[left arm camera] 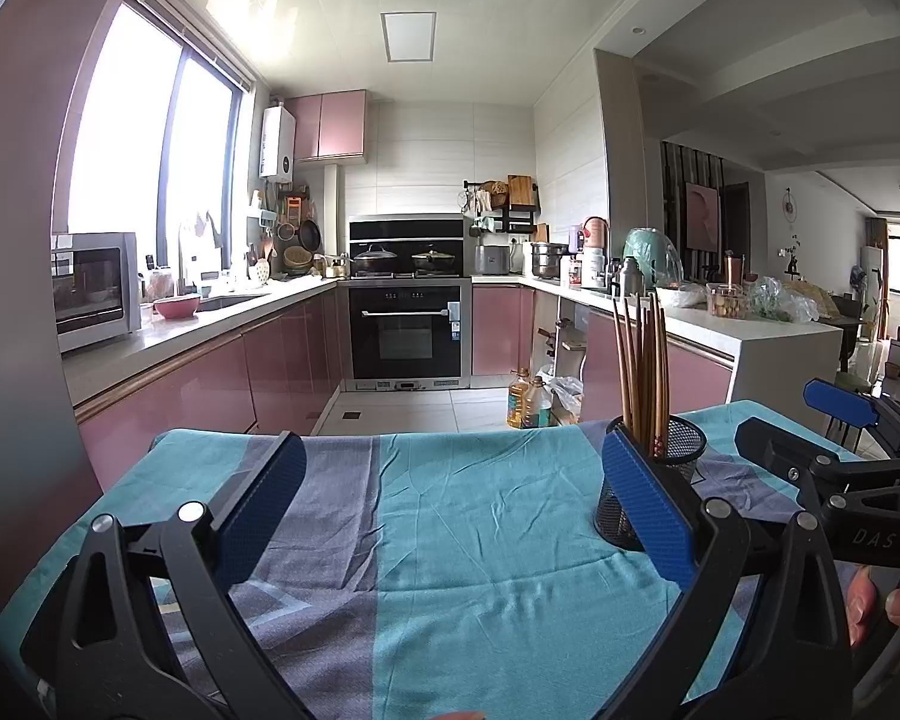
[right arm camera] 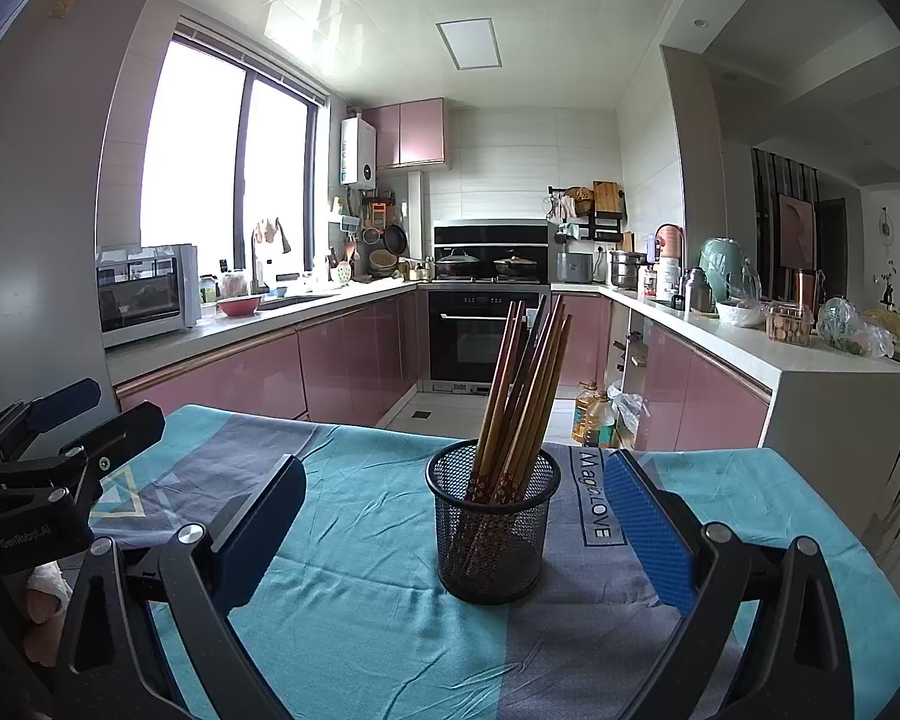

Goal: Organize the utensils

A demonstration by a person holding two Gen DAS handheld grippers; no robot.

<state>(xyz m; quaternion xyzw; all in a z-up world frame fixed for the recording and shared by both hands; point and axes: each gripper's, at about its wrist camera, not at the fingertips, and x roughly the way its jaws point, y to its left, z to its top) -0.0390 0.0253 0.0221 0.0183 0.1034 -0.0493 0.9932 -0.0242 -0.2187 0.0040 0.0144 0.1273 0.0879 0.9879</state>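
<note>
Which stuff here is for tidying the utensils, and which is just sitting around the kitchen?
For the job:
- chopsticks, standing in the cup
- black mesh cup on the blue cloth
- left gripper and right gripper, both open

Just sitting around:
- microwave
- pink bowl
- oil bottles on the floor
- two pots on the stove

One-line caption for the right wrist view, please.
Open right hand-held gripper faces a black mesh cup of wooden chopsticks upright on a teal-and-grey tablecloth.
</note>
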